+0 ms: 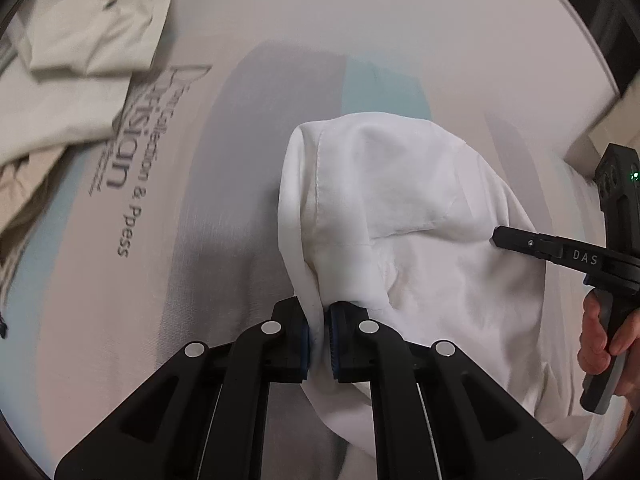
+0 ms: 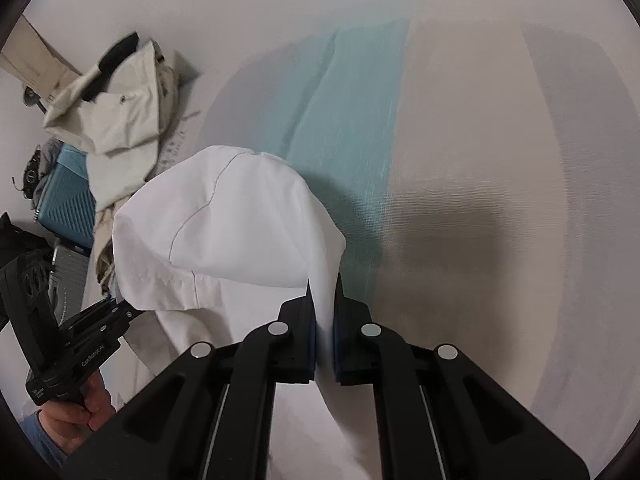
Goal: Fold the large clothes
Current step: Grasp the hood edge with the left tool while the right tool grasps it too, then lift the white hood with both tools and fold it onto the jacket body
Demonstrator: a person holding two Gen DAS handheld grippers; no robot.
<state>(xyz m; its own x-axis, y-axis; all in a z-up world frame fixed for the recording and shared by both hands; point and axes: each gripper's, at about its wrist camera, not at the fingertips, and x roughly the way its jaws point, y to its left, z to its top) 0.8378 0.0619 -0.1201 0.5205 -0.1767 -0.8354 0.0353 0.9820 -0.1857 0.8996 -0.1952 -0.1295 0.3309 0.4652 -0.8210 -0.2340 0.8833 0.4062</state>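
Observation:
A white garment [image 1: 400, 208] hangs bunched above the striped table cover, held at two spots along its near edge. My left gripper [image 1: 319, 332] is shut on a fold of the white cloth, which runs down between its blue pads. My right gripper [image 2: 325, 332] is shut on another fold of the same white garment [image 2: 232, 232]. In the left wrist view the right gripper's black fingers [image 1: 532, 246] pinch the cloth at the right. In the right wrist view the left gripper [image 2: 116, 312] shows at the lower left, its tips against the cloth.
A cover with grey, beige and teal stripes [image 2: 352, 128] and printed lettering [image 1: 132, 160] lies under the garment. A heap of cream clothes [image 1: 88, 40] sits at the far left. A teal case [image 2: 68, 200] stands beyond the table edge. A person's hand [image 1: 600, 340] grips the right tool.

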